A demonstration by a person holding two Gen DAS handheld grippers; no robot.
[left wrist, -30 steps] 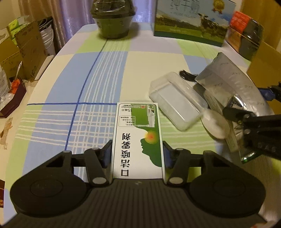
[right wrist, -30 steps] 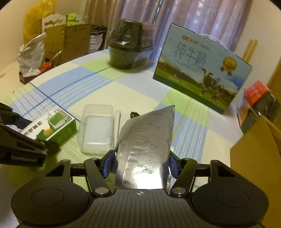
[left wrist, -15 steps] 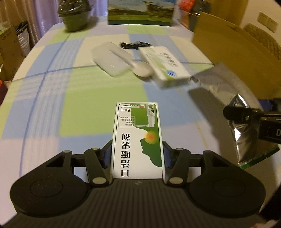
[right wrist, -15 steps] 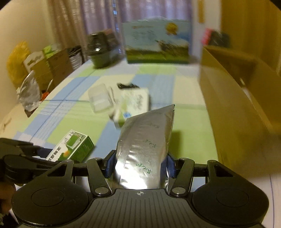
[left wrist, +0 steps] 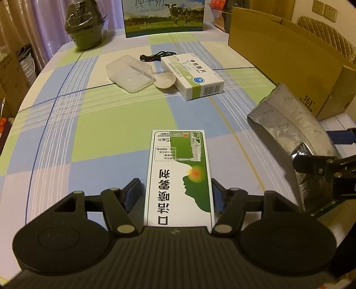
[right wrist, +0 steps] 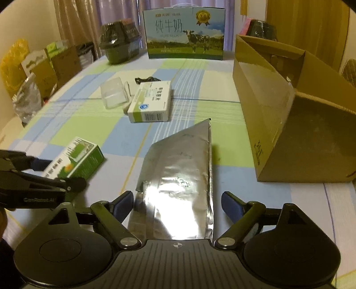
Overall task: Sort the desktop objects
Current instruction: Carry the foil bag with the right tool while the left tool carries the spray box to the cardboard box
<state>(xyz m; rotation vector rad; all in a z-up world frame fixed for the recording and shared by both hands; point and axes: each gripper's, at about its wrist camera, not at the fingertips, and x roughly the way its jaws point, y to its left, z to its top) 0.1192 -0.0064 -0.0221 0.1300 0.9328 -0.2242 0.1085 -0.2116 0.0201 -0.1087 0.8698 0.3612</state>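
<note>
A green and white spray box (left wrist: 178,169) lies flat on the checked tablecloth between the fingers of my left gripper (left wrist: 175,189), with a thin gap showing at the left pad. The jaws stand slightly apart. A silver foil pouch (right wrist: 178,173) lies on the table inside my right gripper (right wrist: 178,200), which is open, both blue pads clear of the pouch edges. In the right wrist view the left gripper (right wrist: 56,174) and the spray box (right wrist: 82,155) sit at the lower left. In the left wrist view the pouch (left wrist: 287,124) and right gripper (left wrist: 320,149) are at the right.
An open cardboard box (right wrist: 278,111) stands on its side at the right. Mid-table lie a white medicine box (left wrist: 191,75), a clear plastic case (left wrist: 129,73), a white spoon (left wrist: 165,80) and a black cable (left wrist: 155,55). A milk carton (left wrist: 164,15) and a dark wrapped bowl (left wrist: 86,29) stand at the back.
Both grippers came back toward the near edge beside the cardboard box. The right jaws spread off the pouch, now lying on the table. The left jaws eased slightly off the spray box.
</note>
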